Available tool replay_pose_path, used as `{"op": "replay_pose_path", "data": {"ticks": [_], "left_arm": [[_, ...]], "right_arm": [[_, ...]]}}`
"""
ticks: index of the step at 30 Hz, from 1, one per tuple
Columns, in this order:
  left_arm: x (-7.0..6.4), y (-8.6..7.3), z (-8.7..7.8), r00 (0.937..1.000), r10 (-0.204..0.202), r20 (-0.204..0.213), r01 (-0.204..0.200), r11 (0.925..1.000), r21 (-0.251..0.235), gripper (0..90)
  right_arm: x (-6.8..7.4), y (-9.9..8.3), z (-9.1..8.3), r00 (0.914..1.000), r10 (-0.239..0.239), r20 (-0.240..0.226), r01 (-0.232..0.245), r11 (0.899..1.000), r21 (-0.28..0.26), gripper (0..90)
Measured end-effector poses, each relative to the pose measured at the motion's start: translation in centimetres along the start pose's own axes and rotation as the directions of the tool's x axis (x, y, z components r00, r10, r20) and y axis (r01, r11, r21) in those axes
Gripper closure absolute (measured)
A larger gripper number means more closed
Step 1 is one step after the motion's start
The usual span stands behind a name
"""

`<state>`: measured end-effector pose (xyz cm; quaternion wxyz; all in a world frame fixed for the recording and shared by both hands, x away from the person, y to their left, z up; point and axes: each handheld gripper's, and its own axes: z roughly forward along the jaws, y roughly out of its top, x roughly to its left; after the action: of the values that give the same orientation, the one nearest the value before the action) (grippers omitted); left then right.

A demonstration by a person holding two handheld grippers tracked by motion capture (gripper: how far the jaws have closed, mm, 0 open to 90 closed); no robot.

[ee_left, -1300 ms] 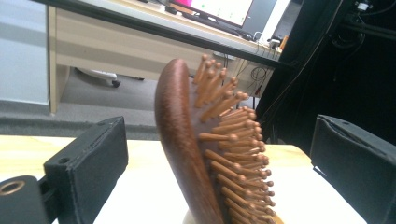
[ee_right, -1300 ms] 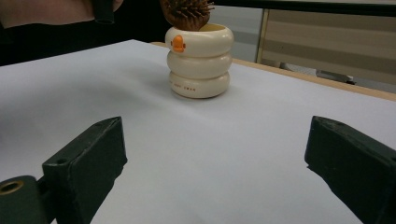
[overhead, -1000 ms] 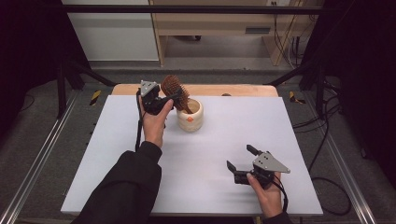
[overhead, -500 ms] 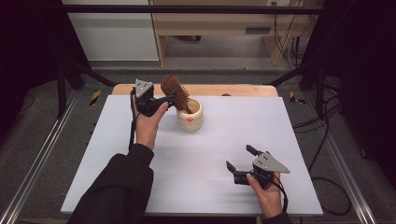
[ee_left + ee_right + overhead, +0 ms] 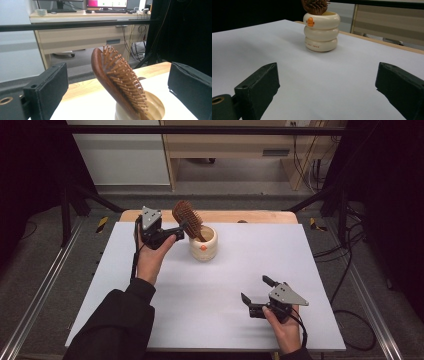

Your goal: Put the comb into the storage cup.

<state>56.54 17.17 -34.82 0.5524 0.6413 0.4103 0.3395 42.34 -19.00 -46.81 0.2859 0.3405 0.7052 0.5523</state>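
While left gripper (image 5: 172,233) jaws gape beside brush (image 5: 117,80) — rigid, light wood; pinch paddle edges, avoid bristles — right gripper (image 5: 254,296) spread.

Brown hairbrush (image 5: 187,217), cream cup (image 5: 203,244) (orange spot, perhaps)

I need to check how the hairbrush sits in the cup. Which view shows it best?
The left gripper view: the hairbrush leans close-up in the cup. The high view shows it small; the right gripper view cuts it off at the top.
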Motion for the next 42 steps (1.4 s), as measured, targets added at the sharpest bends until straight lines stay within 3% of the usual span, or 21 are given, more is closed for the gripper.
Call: {"op": "replay_pose_path", "data": {"ticks": [5,15,32,42], "left_arm": [[0.3,0.3,-1.1,0.9998,-0.018,0.008,0.018,0.9996,-0.023,3.2],[2.3,0.9,-2.8,0.9978,-0.066,0.007,0.066,0.9971,-0.038,3.0],[3.9,0.1,-5.2,0.9985,-0.055,-0.001,0.055,0.9982,-0.025,2.4],[4.5,-1.8,-6.9,0.9988,-0.048,-0.009,0.048,0.9989,0.000,2.3]], "right_arm": [[0.4,0.0,0.2,1.0000,-0.010,0.000,0.010,1.000,0.008,5.4],[0.7,-0.1,0.3,0.9997,-0.023,0.002,0.023,1.000,0.014,5.2],[0.8,-0.1,0.4,0.9996,-0.029,0.001,0.029,0.999,0.021,5.1],[0.8,-0.2,0.5,0.9995,-0.031,0.000,0.031,0.999,0.025,5.2]]}}
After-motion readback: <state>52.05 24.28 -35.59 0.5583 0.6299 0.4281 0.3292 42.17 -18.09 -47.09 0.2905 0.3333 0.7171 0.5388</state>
